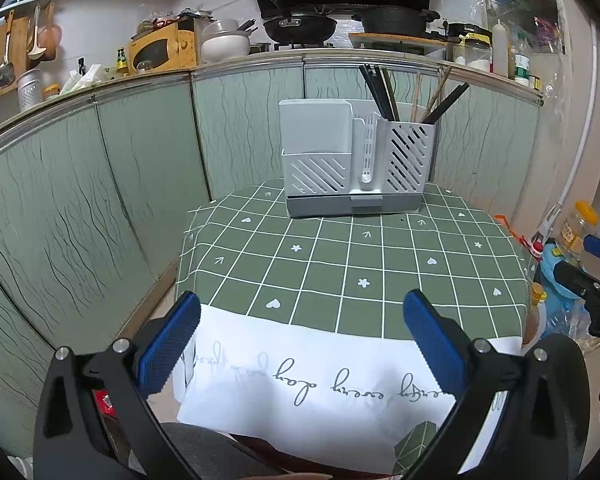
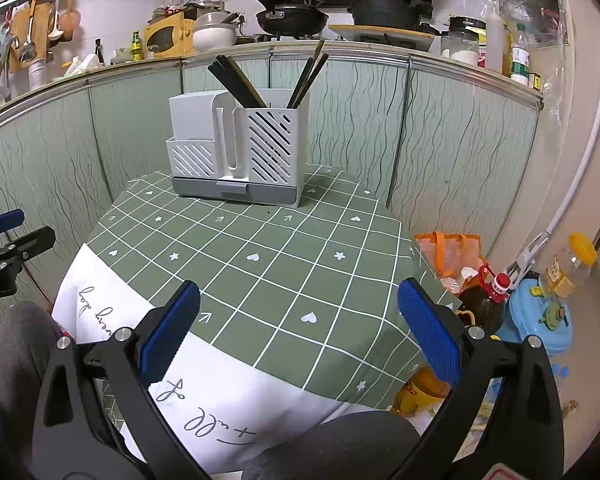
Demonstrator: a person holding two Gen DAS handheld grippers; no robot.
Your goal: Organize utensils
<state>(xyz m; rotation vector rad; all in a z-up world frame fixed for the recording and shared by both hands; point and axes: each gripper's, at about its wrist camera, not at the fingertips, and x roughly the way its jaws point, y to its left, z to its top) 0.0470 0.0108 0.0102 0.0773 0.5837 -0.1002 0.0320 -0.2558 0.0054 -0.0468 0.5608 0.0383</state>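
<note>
Green checked cloth (image 1: 340, 256) covers the small table, and nothing lies loose on it, so by my reading the step in hand is either a fresh approach or a last check. Starting at the left, the left gripper (image 1: 300, 344) hovers over the near white hem of the cloth with its blue pads spread wide and nothing between them. Further along, at the far edge of the table, stands the white utensil holder (image 1: 352, 160): its left compartment looks bare, a narrow slotted middle piece follows, and the right compartment holds the dark chopsticks (image 1: 380, 92) together with a few paler wooden ones, all leaning. On the right, the right gripper (image 2: 300, 340) is likewise wide apart and carries nothing, well short of the holder. If sorting goes on, I would bring one gripper in high over the right compartment, pinch a single stick near its top, and lift straight up so the light holder does not tip or slide on the cloth.
</note>
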